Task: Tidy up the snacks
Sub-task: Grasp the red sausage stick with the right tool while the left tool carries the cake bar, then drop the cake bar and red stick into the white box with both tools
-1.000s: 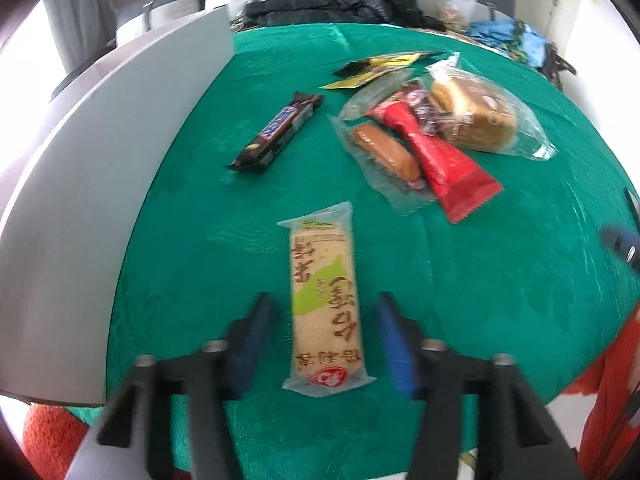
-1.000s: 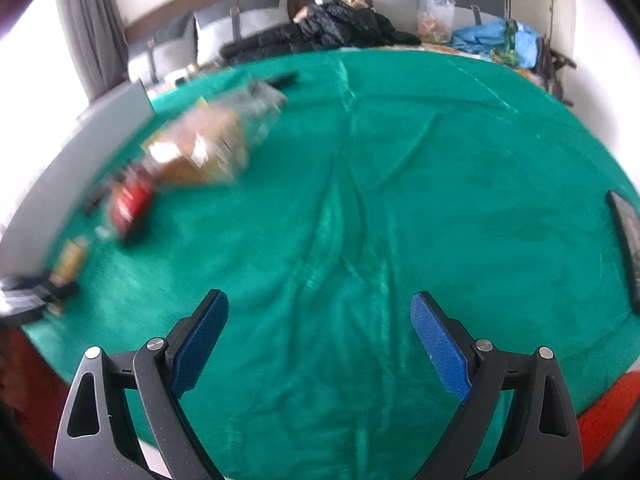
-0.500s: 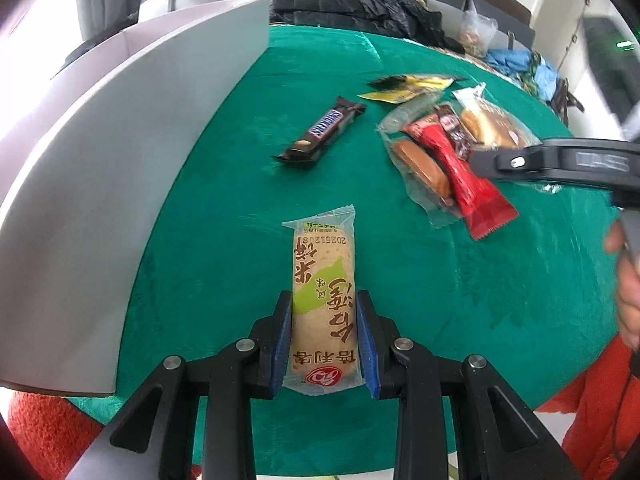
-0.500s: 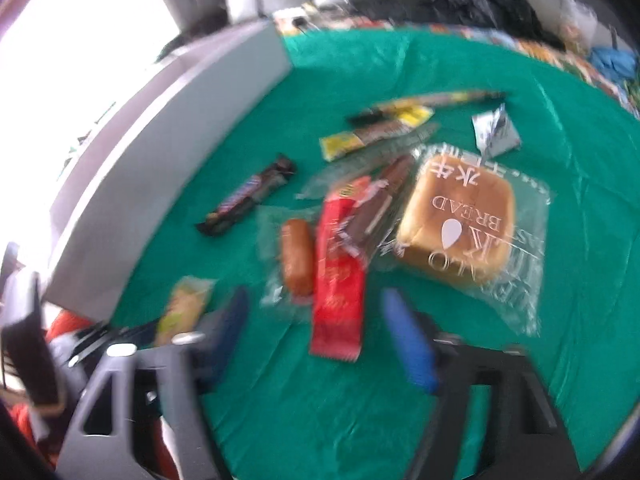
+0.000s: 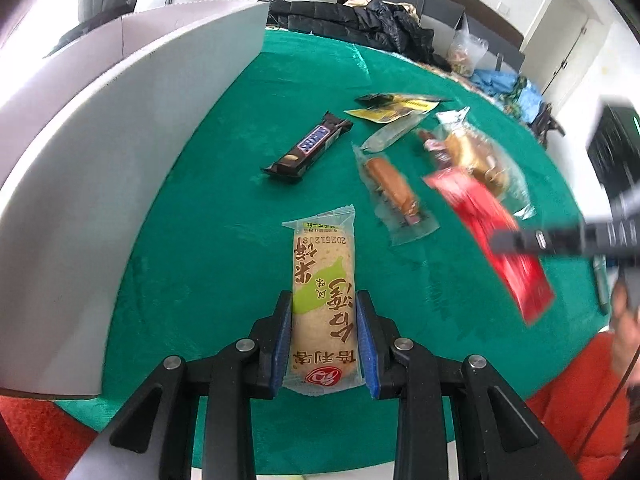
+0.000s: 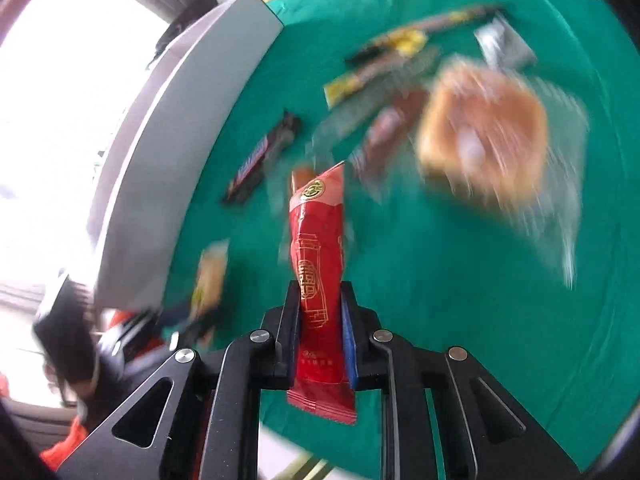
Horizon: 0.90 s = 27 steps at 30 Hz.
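Note:
My left gripper (image 5: 323,320) is shut on a beige rice cracker pack (image 5: 323,292) with green print, near the table's front edge. My right gripper (image 6: 320,312) is shut on a red snack pack (image 6: 318,256) and holds it above the green tablecloth; the pack also shows in the left wrist view (image 5: 496,224), with the right gripper (image 5: 560,240) blurred over it. A dark chocolate bar (image 5: 308,148), a wrapped sausage (image 5: 394,188), a wrapped bread bun (image 6: 484,136) and yellow packs (image 5: 394,108) lie on the cloth.
A large white box (image 5: 100,152) stands along the table's left side. Chairs, black clothing (image 5: 360,20) and bags (image 5: 504,84) sit beyond the far edge. The green tablecloth (image 5: 224,208) covers the round table.
My left gripper closed on the rice cracker pack. My right gripper swung over to the snack pile, shut on the red pack and lifted it.

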Tool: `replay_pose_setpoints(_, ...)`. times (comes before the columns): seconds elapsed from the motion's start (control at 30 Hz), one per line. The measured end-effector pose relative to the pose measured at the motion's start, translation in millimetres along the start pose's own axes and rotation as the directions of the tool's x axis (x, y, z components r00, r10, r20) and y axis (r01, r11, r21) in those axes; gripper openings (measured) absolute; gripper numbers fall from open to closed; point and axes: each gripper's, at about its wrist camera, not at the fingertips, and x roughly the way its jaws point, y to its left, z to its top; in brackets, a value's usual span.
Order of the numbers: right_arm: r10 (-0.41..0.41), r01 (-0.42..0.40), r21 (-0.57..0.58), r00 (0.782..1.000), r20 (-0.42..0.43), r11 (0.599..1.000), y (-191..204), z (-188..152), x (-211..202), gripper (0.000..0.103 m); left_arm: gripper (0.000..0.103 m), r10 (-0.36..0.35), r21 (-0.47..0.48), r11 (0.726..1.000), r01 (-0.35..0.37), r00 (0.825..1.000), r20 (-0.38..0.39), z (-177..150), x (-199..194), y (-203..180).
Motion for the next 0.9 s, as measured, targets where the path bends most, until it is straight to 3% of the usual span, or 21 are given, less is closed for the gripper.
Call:
replay_pose_setpoints(0.1,0.0,-0.001,0.021,0.999,0.039,1.0,-12,-8,-15,0.018,0.03,-0.067,-0.053,0.996,0.067,0.998,0.01,6,-7,1)
replay_pose_setpoints(0.23,0.083,-0.087,0.024,0.987,0.139,0.996,3,3,-43,0.018,0.03,-0.156,-0.145,0.975,0.167,0.984,0.089,27,-51,14)
replay_pose_setpoints(0.33,0.158,-0.154,-0.033,0.967,0.202,0.987,50,32,-59,0.018,0.03,-0.114,-0.192,0.97,0.148,0.977,0.18,51,-96,39)
replay_pose_setpoints(0.4,0.222,-0.204,-0.1,0.948,0.228,0.974,101,49,-66,0.018,0.03,-0.013,-0.237,0.969,0.069,0.972,0.233,70,-129,72)
replay_pose_setpoints(0.5,0.298,-0.251,-0.211,0.925,0.235,0.945,189,82,-52,0.018,0.03,0.151,-0.294,0.953,-0.077,0.959,0.239,89,-150,118)
replay_pose_setpoints(0.53,0.313,-0.257,-0.24,0.921,0.232,0.936,216,79,-48,0.024,0.04,0.241,-0.304,0.937,-0.173,0.949,0.203,96,-150,138)
replay_pose_setpoints(0.57,0.316,-0.254,-0.264,0.921,0.228,0.93,237,88,-43,0.028,0.064,0.311,-0.306,0.918,-0.252,0.937,0.161,99,-147,153)
replay_pose_setpoints(0.6,0.294,-0.223,-0.285,0.925,0.241,0.932,258,97,-31,0.047,0.077,0.357,-0.309,0.902,-0.303,0.925,0.135,99,-146,162)
replay_pose_setpoints(0.63,0.279,-0.199,-0.292,0.923,0.264,0.936,270,102,-30,0.06,0.085,0.408,-0.314,0.88,-0.357,0.906,0.114,95,-147,174)
replay_pose_setpoints(0.67,0.268,-0.178,-0.294,0.915,0.303,0.939,277,99,-33,0.07,0.085,0.429,-0.318,0.87,-0.377,0.896,0.113,88,-151,180)
replay_pose_setpoints(0.7,0.264,-0.162,-0.295,0.899,0.349,0.942,276,88,-42,0.07,0.086,0.428,-0.323,0.87,-0.373,0.896,0.12,78,-154,182)
replay_pose_setpoints(0.77,0.254,-0.138,-0.305,0.888,0.383,0.942,263,64,-51,0.07,0.087,0.406,-0.342,0.877,-0.338,0.902,0.149,60,-159,179)
replay_pose_setpoints(0.83,0.168,-0.035,-0.313,0.898,0.408,0.949,229,21,-52,0.07,0.087,0.362,-0.336,0.896,-0.291,0.916,0.171,47,-159,165)
replay_pose_setpoints(0.9,0.045,0.081,-0.299,0.919,0.391,0.951,166,-16,-34,0.07,0.087,0.298,-0.295,0.926,-0.234,0.935,0.192,42,-156,141)
